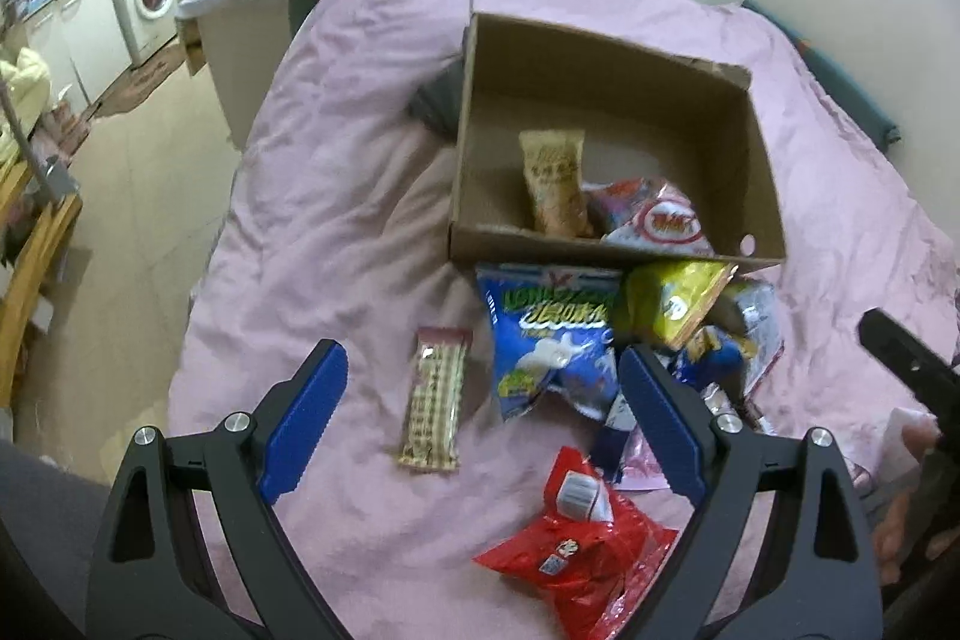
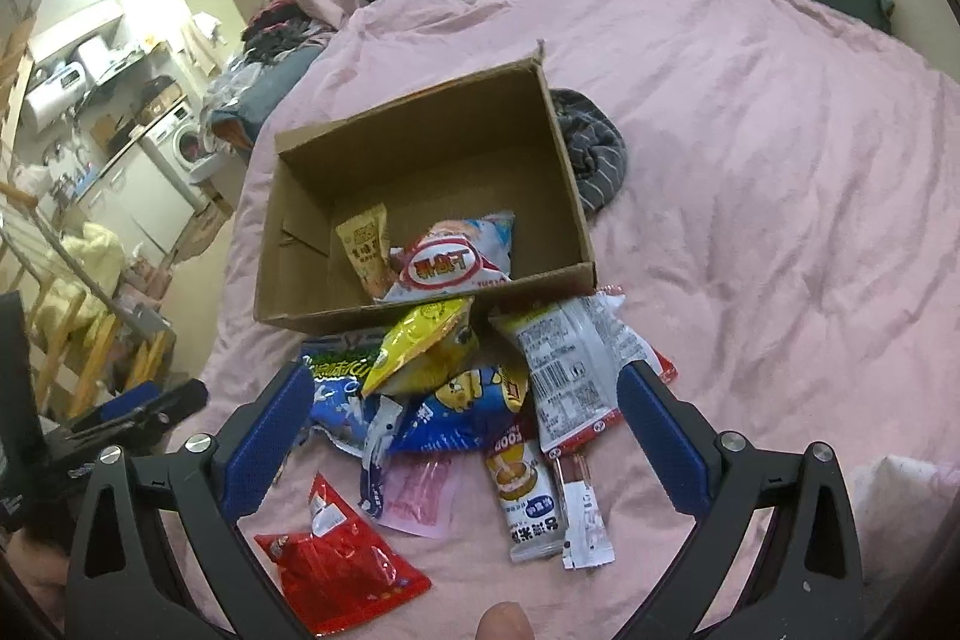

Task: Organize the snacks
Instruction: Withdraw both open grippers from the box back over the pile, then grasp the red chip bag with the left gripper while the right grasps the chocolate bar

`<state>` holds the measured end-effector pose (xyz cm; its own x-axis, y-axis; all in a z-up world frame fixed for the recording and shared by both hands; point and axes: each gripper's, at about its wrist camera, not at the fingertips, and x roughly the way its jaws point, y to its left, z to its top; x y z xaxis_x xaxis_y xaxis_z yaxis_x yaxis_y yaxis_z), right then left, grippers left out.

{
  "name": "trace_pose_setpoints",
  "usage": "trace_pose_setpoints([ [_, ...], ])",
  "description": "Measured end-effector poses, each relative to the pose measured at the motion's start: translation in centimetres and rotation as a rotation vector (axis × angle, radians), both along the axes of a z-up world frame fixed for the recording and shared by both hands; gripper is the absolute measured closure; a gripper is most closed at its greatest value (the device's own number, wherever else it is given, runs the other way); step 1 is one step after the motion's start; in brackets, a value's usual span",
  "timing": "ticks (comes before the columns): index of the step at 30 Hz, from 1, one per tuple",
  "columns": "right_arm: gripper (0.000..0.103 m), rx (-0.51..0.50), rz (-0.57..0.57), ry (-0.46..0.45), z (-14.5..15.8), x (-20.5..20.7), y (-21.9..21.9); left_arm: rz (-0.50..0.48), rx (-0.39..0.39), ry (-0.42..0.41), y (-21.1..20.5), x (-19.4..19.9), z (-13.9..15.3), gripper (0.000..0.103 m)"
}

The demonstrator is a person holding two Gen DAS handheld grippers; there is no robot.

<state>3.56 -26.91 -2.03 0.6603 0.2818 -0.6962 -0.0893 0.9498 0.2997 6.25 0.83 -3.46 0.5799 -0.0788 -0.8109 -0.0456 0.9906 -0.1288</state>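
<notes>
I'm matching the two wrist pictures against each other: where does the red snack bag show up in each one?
Left wrist view: the red snack bag lies low, right of centre, on the pink cover between the open fingers.
Right wrist view: the red snack bag lies low, left of centre, beside the left finger.
Shared landmark: the cardboard box lies beyond the bag in both, with the blue bag between them.

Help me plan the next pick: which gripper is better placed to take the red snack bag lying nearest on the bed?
Probably the left gripper: the red snack bag lies right between its open fingers. In the right wrist view it sits off-centre, under the right gripper's left finger.
</notes>
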Motion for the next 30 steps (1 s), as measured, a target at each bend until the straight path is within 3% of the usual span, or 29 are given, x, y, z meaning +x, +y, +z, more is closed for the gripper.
trace_pose_setpoints([
  [6, 0.0, -0.016, -0.004, 0.013, -0.2, -0.3, 0.1, 0.018, -0.039, 0.126, 0.6, 0.1, -2.7, 0.006],
  [11, 0.0, -0.009, -0.02, 0.027, -0.6, 0.1, -0.1, 0.035, -0.164, 0.334, 0.7, -0.3, -6.6, 0.006],
  [13, 0.0, -0.019, -0.021, 0.04, -1.1, 0.3, 0.0, 0.02, -0.209, 0.399, -0.2, -0.7, -7.8, 0.006],
  [18, 0.0, -0.027, -0.026, 0.066, -1.9, 0.8, -0.3, -0.047, -0.221, 0.502, -3.5, -1.8, -10.2, 0.006],
  [20, 0.0, -0.025, -0.03, 0.077, -2.1, 1.0, -0.5, -0.038, -0.233, 0.501, -4.2, -2.1, -10.8, 0.006],
  [23, 0.0, -0.02, -0.043, 0.091, -2.4, 1.1, -1.1, -0.054, -0.152, 0.464, -5.5, -2.1, -10.8, 0.006],
  [26, 0.0, 0.009, -0.069, 0.124, -2.9, 1.3, -2.2, -0.07, -0.16, 0.5, -6.3, -2.4, -11.4, 0.008],
  [28, 0.0, 0.048, -0.088, 0.17, -3.5, 1.5, -3.1, -0.088, -0.182, 0.511, -6.8, -2.7, -11.7, 0.024],
  [30, 0.0, 0.076, -0.107, 0.217, -4.3, 1.7, -3.9, -0.116, -0.173, 0.495, -7.3, -2.8, -11.3, 0.032],
])
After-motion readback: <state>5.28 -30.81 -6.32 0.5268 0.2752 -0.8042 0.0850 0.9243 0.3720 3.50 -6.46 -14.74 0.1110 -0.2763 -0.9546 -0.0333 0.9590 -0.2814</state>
